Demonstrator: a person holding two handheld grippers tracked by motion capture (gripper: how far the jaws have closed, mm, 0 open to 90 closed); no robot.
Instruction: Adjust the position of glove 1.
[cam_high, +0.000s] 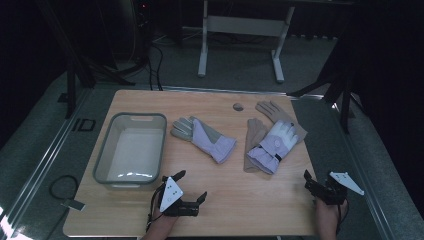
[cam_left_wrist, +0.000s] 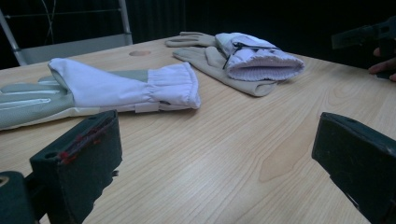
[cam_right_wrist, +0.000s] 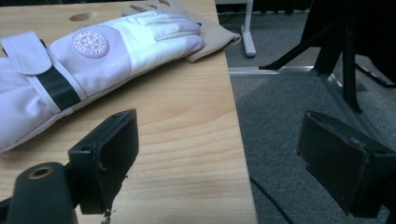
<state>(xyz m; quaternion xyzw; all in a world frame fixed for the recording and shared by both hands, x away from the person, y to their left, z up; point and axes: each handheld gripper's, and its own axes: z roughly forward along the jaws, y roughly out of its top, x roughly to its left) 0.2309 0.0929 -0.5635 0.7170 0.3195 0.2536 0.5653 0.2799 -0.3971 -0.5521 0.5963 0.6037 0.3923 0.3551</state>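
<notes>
High view: wooden table (cam_high: 240, 200) with a grey plastic tub (cam_high: 131, 150) at the left, empty. Just right of the tub lies a lilac-and-grey glove (cam_high: 205, 137), palm side up, cuff toward the near edge. Farther right, a lilac-and-white glove (cam_high: 272, 142) lies on top of two beige gloves (cam_high: 256, 135). Left gripper (cam_high: 191, 186) rests near the tub's near corner, jaws spread, nothing between them. Right gripper (cam_high: 315, 184) sits at the table's near right edge, jaws also apart and empty.

Left gripper view: jaws wide; bare wood between them. Lilac-and-grey glove (cam_left_wrist: 107, 91) lies ahead at left, cuff facing the camera. The glove pile (cam_left_wrist: 254, 60) is beyond, at right.

Right gripper view: jaws spread, straddling the table's edge (cam_right_wrist: 233, 140). Lilac-and-white glove (cam_right_wrist: 88, 65) lies ahead at left, black wrist strap visible, fingertips over a beige glove (cam_right_wrist: 212, 37).
</notes>
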